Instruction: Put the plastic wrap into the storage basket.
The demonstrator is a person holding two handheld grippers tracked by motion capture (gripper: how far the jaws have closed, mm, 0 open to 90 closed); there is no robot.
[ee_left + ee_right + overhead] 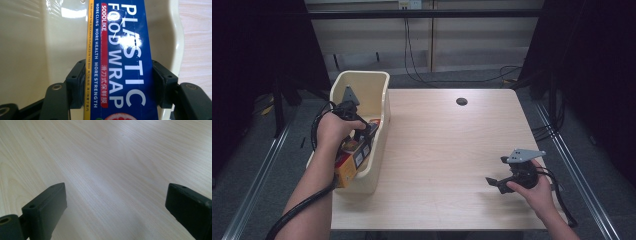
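High view: the left gripper (362, 134) holds a plastic wrap box (349, 162) inside the cream bin (382, 95) at the table's (447, 150) left edge. Left gripper view: jaws clamp the blue box, reading "PLASTIC FOOD WRAP", "SODOLIKE". Right gripper view: the right gripper (116, 205) gapes wide over bare wood.

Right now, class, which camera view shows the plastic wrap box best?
The left gripper view: the plastic wrap box sits close up between the left hand-held gripper jaws, its printing readable. The high view shows the box small, partly covered by the hand, inside the cream bin. The right gripper view faces bare table.
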